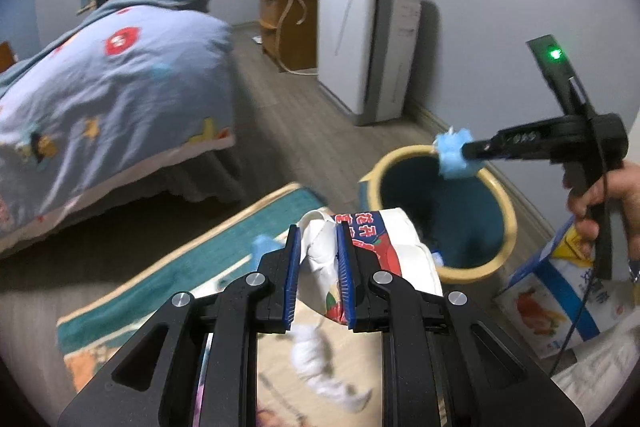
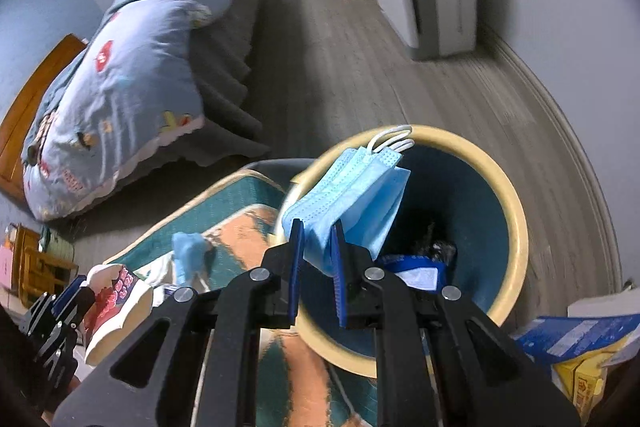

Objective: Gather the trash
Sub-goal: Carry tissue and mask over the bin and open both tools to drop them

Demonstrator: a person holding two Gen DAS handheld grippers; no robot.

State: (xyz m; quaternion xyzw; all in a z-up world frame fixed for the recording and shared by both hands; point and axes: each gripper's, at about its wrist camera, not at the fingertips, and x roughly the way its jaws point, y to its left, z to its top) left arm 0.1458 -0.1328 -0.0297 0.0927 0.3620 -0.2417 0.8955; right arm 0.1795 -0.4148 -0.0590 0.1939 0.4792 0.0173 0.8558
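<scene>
Bare floor [image 2: 360, 59] lies open beyond the waste bin [image 2: 516, 227]. Over its rim, the right gripper [image 2: 318, 255] clamps a blue face mask [image 2: 360, 195]; beside it, the left gripper [image 1: 318, 267] clamps a white wrapper [image 1: 384, 243].

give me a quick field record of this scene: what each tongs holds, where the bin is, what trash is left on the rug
left tongs: shut on white printed wrapper
right tongs: shut on blue face masks, held over the bin
bin: yellow rim, teal inside, on the floor beside the rug, some trash already inside
left on rug: one blue mask
beside bin: printed carton
</scene>
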